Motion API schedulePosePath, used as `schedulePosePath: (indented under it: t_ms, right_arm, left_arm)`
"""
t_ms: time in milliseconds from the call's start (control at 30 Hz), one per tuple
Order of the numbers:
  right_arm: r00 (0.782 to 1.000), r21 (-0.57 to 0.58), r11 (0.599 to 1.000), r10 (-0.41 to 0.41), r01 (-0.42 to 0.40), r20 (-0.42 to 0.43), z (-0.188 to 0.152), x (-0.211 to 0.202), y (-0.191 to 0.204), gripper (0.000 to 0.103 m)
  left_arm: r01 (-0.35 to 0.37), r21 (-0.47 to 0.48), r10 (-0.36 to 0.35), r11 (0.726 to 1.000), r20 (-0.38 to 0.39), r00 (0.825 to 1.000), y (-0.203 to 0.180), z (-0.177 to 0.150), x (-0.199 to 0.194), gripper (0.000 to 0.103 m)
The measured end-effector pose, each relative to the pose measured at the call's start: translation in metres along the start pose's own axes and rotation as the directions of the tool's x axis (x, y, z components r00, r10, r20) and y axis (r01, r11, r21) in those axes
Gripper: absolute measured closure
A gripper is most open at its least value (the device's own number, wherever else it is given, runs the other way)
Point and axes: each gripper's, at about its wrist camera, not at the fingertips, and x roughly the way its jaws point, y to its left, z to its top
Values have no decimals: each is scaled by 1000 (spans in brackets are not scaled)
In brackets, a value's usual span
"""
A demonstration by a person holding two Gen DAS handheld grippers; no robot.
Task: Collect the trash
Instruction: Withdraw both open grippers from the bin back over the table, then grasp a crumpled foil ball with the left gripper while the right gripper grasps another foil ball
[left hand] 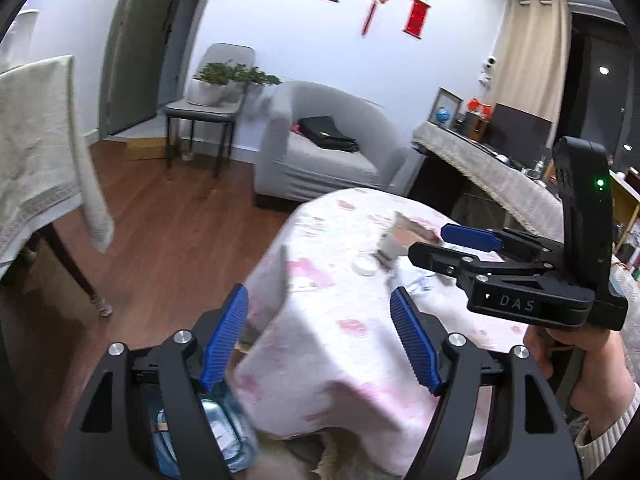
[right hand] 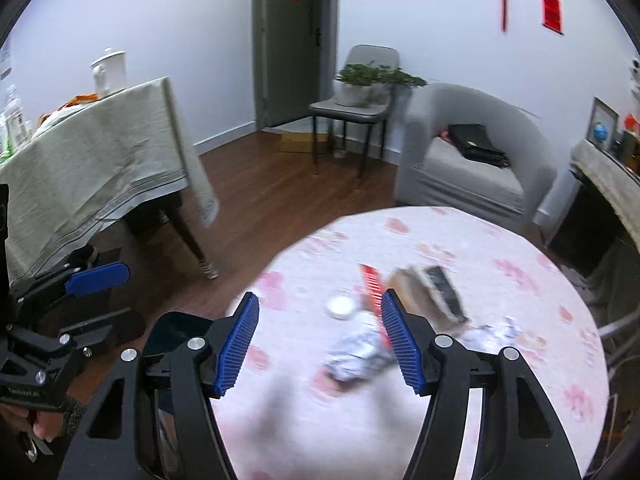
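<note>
The trash is sitting uncollected at the middle of the right wrist frame: a crumpled foil wrapper (right hand: 357, 355), a small white lid (right hand: 340, 306), a red strip (right hand: 370, 286) and a cardboard box (right hand: 430, 294) on the pink-patterned table (right hand: 520, 380). The right gripper (right hand: 318, 344) is hovering wide open, gripping nothing; the left gripper (left hand: 318, 336) is gaping empty too. Collection appears barely begun.

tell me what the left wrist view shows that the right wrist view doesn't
Only the left wrist view: a translucent blue bin on the floor beside the table, and a dark monitor on the cloth-covered side counter.

Only the right wrist view: crumpled silver foil wrappers, a red comb-like strip, and a white lidded jar on the beige-clothed table.

Both: the round pink floral tablecloth, small white lid, open cardboard box, grey armchair, potted plant, and both open grippers.
</note>
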Motion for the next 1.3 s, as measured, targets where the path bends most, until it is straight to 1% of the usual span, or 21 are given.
schedulePosePath:
  t_ms: [100, 133, 267, 367, 467, 600, 733, 867, 1000, 1067, 1100, 1133, 1167, 1233, 1267, 1300]
  right_arm:
    - [1000, 22, 999, -30, 30, -3, -4, -3, -18, 33]
    - [999, 32, 999, -43, 43, -5, -7, -5, -26, 32]
    - [996, 81, 993, -88, 88, -3, -14, -13, -58, 29]
    - [995, 130, 987, -95, 95, -5, -22, -18, -77, 27]
    - [996, 181, 979, -87, 88, -12, -28, -19, -93, 27]
    - [998, 238, 969, -63, 68, -32, -35, -14, -108, 26]
    - [998, 264, 963, -40, 51, -46, -39, -10, -119, 26]
    - [997, 275, 960, -30, 48, -70, -45, -5, -126, 26]
    - [996, 287, 957, -25, 49, -85, -51, -2, -134, 26]
    - [996, 289, 956, -25, 50, -87, -52, -2, -136, 26]
    - [996, 289, 956, -25, 50, -90, -53, -2, -137, 26]
    - [996, 289, 956, -25, 50, -91, -54, -2, -138, 26]
    - [995, 290, 956, -25, 51, -92, -54, -2, -139, 26]
    - [995, 295, 954, -24, 51, -95, -55, -1, -142, 26]
    - [995, 299, 953, -21, 49, -95, -55, -1, -143, 26]
    - [995, 302, 952, -18, 46, -94, -54, 0, -144, 26]
  left_arm:
    - [15, 49, -14, 999, -22, 1000, -19, -2, 16, 26]
    - [21, 63, -19, 998, -30, 999, -25, -3, 21, 24]
    - [52, 113, -44, 992, -73, 996, -49, -9, 44, 23]
    - [71, 129, -59, 989, -95, 994, -60, -11, 60, 21]
    - [92, 118, -78, 989, -122, 990, -67, -12, 78, 21]
    - [96, 113, -81, 989, -132, 988, -75, -11, 94, 21]
    - [101, 89, -87, 991, -152, 985, -80, -11, 109, 21]
    - [95, 42, -87, 995, -171, 981, -77, -9, 124, 22]
    - [98, -1, -97, 995, -177, 979, -73, -6, 131, 33]
    - [107, -21, -109, 994, -179, 978, -72, -5, 134, 36]
    - [112, -28, -116, 993, -184, 976, -71, -5, 136, 39]
    - [115, -34, -120, 993, -188, 975, -71, -5, 137, 45]
    - [119, -40, -124, 992, -196, 973, -70, -6, 138, 48]
    - [115, -34, -120, 993, -203, 972, -71, -5, 140, 61]
    - [110, -32, -114, 993, -202, 973, -70, -5, 139, 64]
    - [107, -33, -112, 994, -202, 973, -68, -5, 139, 63]
